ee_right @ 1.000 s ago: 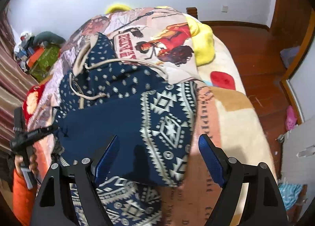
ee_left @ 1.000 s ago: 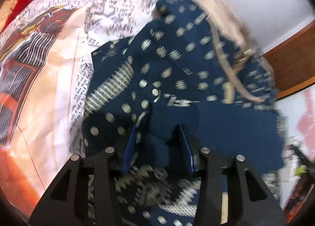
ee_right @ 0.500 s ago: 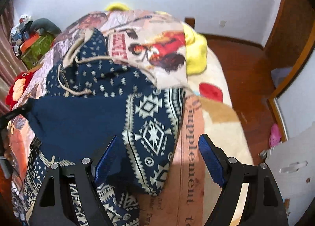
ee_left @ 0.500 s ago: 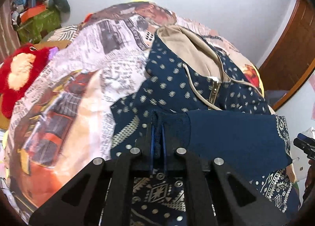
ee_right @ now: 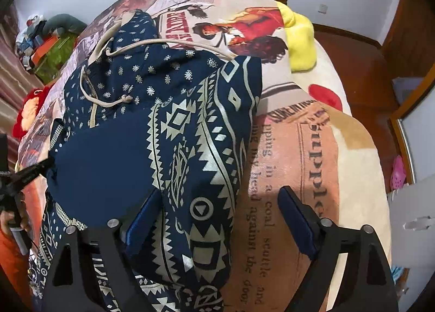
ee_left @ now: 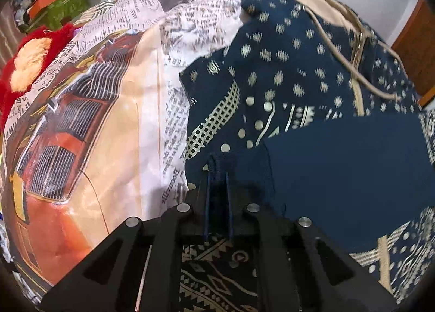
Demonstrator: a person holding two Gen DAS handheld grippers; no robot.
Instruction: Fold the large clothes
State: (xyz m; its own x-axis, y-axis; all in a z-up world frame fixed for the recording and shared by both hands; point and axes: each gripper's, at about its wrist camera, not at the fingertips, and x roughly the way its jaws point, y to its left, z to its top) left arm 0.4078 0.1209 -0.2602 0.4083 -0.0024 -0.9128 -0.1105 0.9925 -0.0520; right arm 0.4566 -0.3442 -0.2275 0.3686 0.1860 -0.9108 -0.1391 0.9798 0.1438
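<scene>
On the bed [ee_right: 353, 132]: navy hoodie [ee_right: 114, 165], soft, limp, light.
Left claw [ee_left: 217, 184]: clamped on plain cuff, jaws easing.
Right claw [ee_right: 217, 219]: wide, opening, patterned fold between, ungripped.

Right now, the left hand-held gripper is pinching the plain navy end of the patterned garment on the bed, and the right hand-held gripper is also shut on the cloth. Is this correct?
Not fully. The left hand-held gripper does pinch the plain navy end of the patterned garment on the bed. The right hand-held gripper, however, is not shut: the right wrist view shows its jaws wide apart and opening, over the garment's edge.
</scene>
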